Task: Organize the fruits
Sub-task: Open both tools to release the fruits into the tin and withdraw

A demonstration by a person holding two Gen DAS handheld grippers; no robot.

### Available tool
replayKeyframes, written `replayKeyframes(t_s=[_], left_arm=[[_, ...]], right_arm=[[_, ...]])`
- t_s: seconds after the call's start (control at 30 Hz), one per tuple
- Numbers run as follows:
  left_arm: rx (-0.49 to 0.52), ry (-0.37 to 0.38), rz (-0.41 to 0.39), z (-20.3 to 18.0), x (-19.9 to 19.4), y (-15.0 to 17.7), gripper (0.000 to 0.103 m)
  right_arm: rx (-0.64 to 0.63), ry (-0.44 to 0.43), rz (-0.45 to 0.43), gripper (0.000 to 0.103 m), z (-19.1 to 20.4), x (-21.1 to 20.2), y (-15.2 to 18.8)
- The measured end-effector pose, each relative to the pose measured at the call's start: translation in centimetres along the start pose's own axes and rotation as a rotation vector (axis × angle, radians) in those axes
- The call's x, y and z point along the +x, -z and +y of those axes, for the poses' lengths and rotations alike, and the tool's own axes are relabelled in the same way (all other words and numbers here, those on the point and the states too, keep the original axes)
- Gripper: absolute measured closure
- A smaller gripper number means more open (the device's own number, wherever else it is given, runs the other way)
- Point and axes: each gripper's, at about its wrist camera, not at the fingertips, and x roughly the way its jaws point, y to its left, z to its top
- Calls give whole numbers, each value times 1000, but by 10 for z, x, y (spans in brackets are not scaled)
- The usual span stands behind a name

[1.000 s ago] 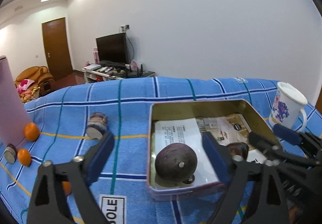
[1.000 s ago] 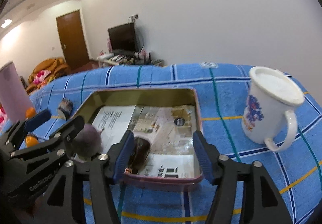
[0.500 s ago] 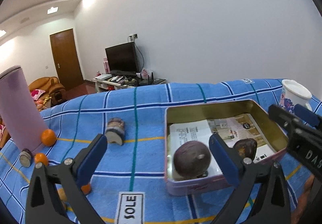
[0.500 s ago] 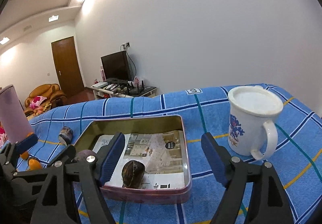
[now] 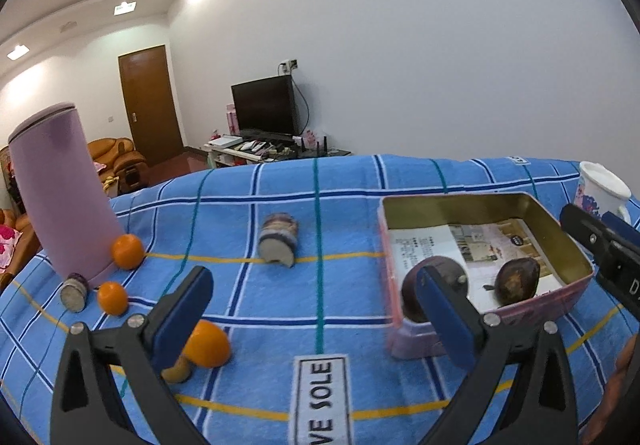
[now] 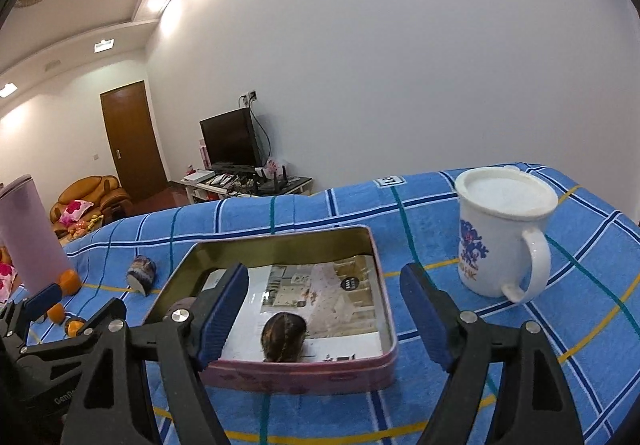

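Left gripper (image 5: 316, 309): jaws wide apart, holding nothing, touching nothing, hovering over the blue checked cloth (image 5: 320, 205) on the counter. Right gripper (image 6: 326, 309): jaws likewise wide apart and empty, poised over the near rim of the pink tin (image 6: 384, 309).

In the left wrist view, an orange (image 5: 208, 343) lies at 7 o'clock from the left jaws, just behind the left pad. Two more oranges (image 5: 127, 251) sit at 10 o'clock beside the purple tumbler (image 5: 60, 189); a cut purple fruit (image 5: 279, 239) lies at 12 o'clock. At 3 o'clock the tin holds two dark passion fruits (image 5: 516, 281) on a printed sheet.

Judgement: the tin is the collecting point; both grippers stand open because the tinned fruit is already released. The loose oranges remain; the nearest one appears the likely next pick.

The white mug (image 6: 500, 237) stands at 2 o'clock from the right jaws, apart from the tin.
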Motion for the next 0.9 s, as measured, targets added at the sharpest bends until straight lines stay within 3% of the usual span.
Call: replayKeyframes(t_s=[0.9], left_arm=[[-69,-90,40,81,-2,13,0]], right_arm=[[-133,-129,96,24,99,2,23]])
